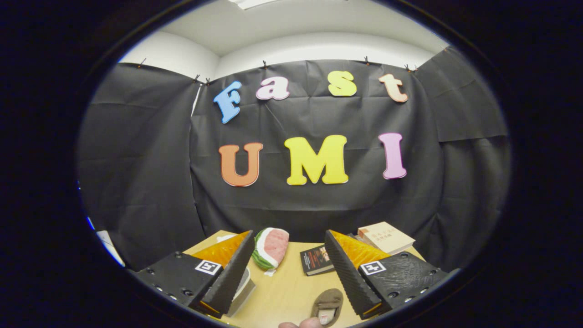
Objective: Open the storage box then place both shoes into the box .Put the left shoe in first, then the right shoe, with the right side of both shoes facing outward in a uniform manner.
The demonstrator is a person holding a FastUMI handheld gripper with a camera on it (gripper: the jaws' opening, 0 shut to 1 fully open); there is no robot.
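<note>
My gripper [288, 237] is open, raised and aimed mostly at the booth's back wall, and nothing is between its fingers. Low down between the two fingers, near the table's front, lies a brown shoe [326, 306] with a pale inside, its opening facing me. A white object [243, 286] shows partly from behind the left finger; I cannot tell what it is. The storage box's position cannot be made out.
The wooden table [287, 287] runs ahead to the wall. A watermelon-slice toy [272, 248] lies beyond the left fingertip. A dark book [316, 259] and a tan book [386, 237] lie by the right finger. A person's fingertip [301, 324] sits beside the shoe.
</note>
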